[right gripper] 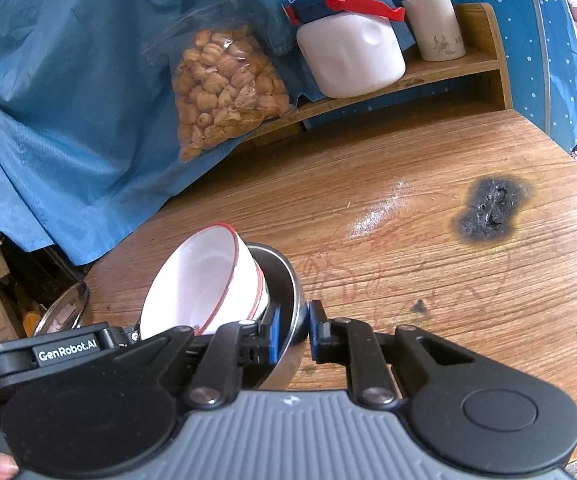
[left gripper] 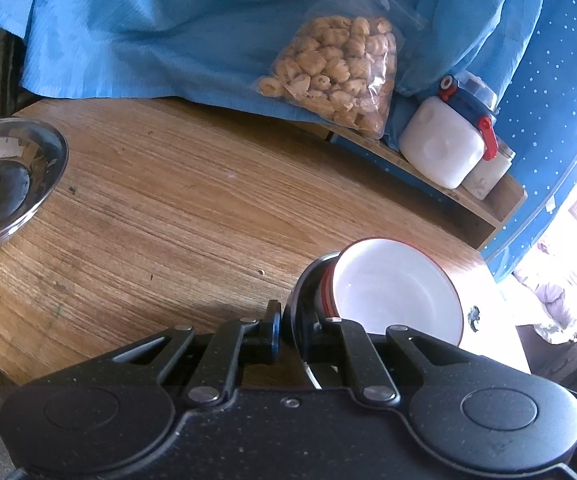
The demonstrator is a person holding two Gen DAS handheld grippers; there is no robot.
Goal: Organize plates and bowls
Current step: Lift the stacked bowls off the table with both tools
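White bowls with red rims (right gripper: pixel 204 280), nested and tilted inside a dark steel bowl (right gripper: pixel 284 280), sit low over the wooden table (right gripper: pixel 428 240); the left gripper (left gripper: pixel 288 328) and right gripper (right gripper: pixel 302 330) each pinch that steel rim narrowly from opposite sides. Stacking looks partly done: a steel plate (left gripper: pixel 8 176) lies well apart near the table's far-left edge, not yet gathered. Legible writing: "GenRobot.AI" on the left gripper's body as seen by the right wrist camera; carton print at the left edge is too cropped to read.

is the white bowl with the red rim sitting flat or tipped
Tipped. The white bowl leans inside the steel bowl, its opening turned sideways rather than straight up, while both grippers clamp the steel bowl's rim.
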